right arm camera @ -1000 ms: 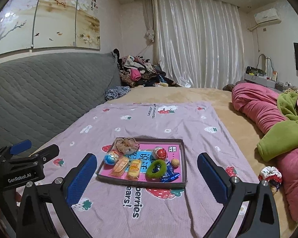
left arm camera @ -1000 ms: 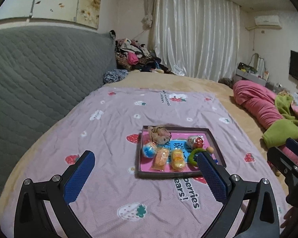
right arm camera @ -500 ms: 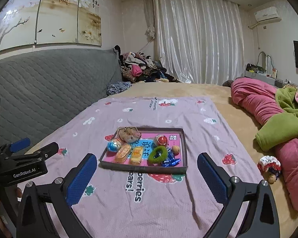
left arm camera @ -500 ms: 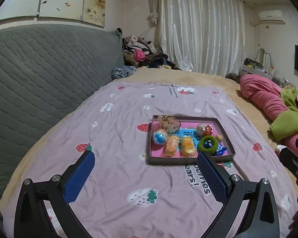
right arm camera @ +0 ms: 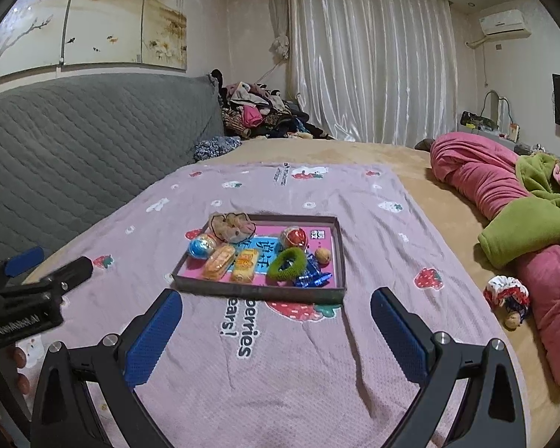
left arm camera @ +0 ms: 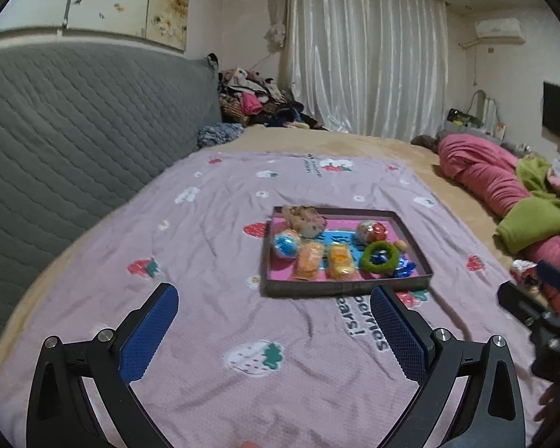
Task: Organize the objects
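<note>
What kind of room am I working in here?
Most likely a lived-in bedroom: the tray sits on a strawberry-print blanket over a bed with a grey quilted headboard, a bunched pink duvet alongside, and curtains behind.

Grey quilted headboard (right arm camera: pixel 74 142) on the left, white curtains (right arm camera: pixel 369 63) at the back, clothes pile (right arm camera: pixel 257 112) in the corner, pink duvet (right arm camera: pixel 481 175) with green blanket (right arm camera: pixel 522 227) on the bed.
</note>
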The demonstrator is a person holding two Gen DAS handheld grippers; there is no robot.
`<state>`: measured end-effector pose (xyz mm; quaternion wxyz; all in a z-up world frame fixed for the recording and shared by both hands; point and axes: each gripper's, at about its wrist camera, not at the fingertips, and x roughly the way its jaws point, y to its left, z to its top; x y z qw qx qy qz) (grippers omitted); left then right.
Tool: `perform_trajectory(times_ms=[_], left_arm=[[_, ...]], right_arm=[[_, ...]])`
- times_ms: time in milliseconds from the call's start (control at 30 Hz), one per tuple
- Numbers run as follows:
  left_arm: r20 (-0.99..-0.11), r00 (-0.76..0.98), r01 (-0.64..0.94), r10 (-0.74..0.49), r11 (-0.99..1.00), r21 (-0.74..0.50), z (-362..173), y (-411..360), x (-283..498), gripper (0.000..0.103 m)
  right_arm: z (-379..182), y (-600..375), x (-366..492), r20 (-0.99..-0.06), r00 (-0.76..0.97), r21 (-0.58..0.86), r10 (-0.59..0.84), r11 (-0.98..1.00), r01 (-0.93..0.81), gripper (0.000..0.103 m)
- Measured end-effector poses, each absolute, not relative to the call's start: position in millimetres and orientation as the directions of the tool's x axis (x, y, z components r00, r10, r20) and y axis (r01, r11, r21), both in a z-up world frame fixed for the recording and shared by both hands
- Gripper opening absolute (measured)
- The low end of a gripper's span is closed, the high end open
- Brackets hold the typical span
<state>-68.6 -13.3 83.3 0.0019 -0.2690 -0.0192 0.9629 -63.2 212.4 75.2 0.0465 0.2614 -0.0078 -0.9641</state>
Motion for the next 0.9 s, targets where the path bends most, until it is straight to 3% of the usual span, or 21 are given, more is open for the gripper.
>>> perform_trajectory(times_ms=[900], left_arm=[[-0.587,-0.807,-0.027,0.058,-0.998,-0.062,18.3,-7.0,-78.1,0.103]], right_arm=[[22.1,221.7,-64.5,-0.575,-0.816,0.021,-0.058,-0.998,0.056,0.102]])
